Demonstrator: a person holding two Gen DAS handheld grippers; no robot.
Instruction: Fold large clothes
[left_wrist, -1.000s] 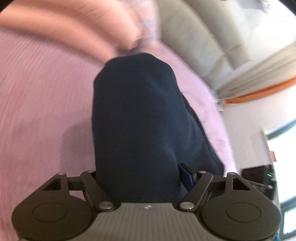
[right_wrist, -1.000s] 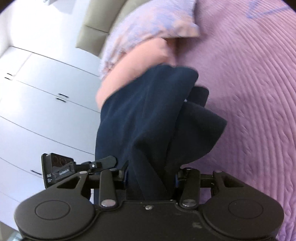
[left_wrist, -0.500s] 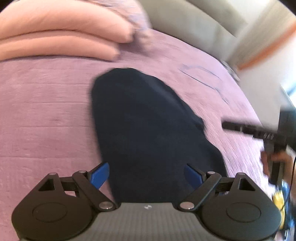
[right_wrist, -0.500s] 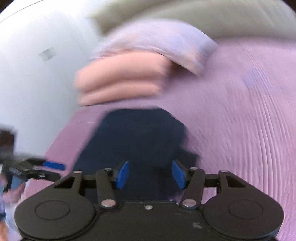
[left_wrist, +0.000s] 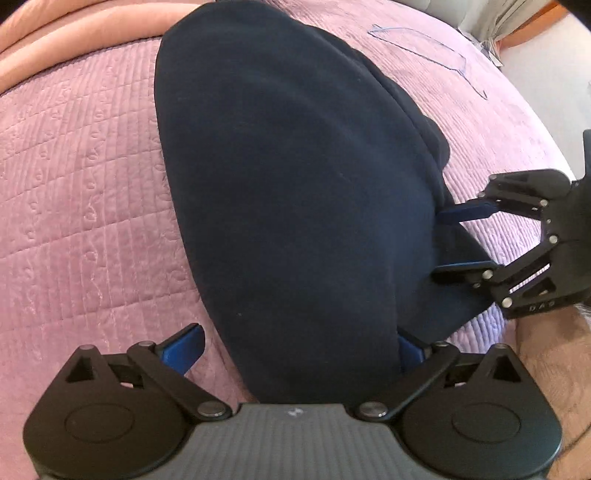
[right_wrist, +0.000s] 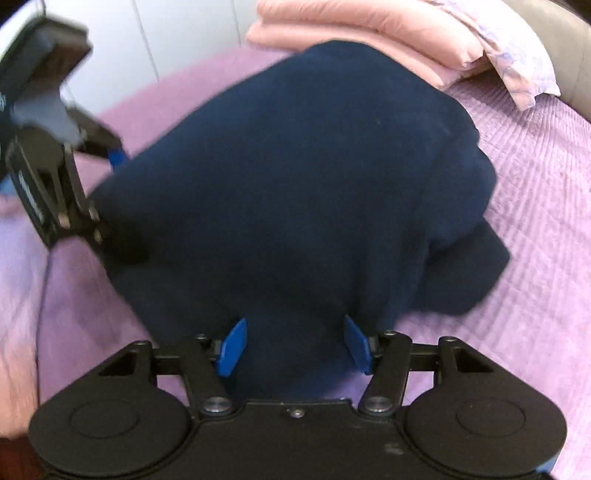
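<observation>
A dark navy garment lies folded in a long bundle on the purple bedspread; it also fills the right wrist view. My left gripper is open, its blue fingers straddling the garment's near end. My right gripper is open over the garment's near edge. It also shows in the left wrist view, open at the garment's right edge. The left gripper shows at the left of the right wrist view, open at the garment's left edge.
Pink folded bedding and a pale floral pillow lie beyond the garment. A white wardrobe wall stands behind the bed. A thin blue outline marks the bedspread at the far right. The bed's edge curves off at the right.
Both grippers let go of the garment and opened. The garment dropped from hanging to lying on the bed. Both grippers have since moved in close over its edges.
</observation>
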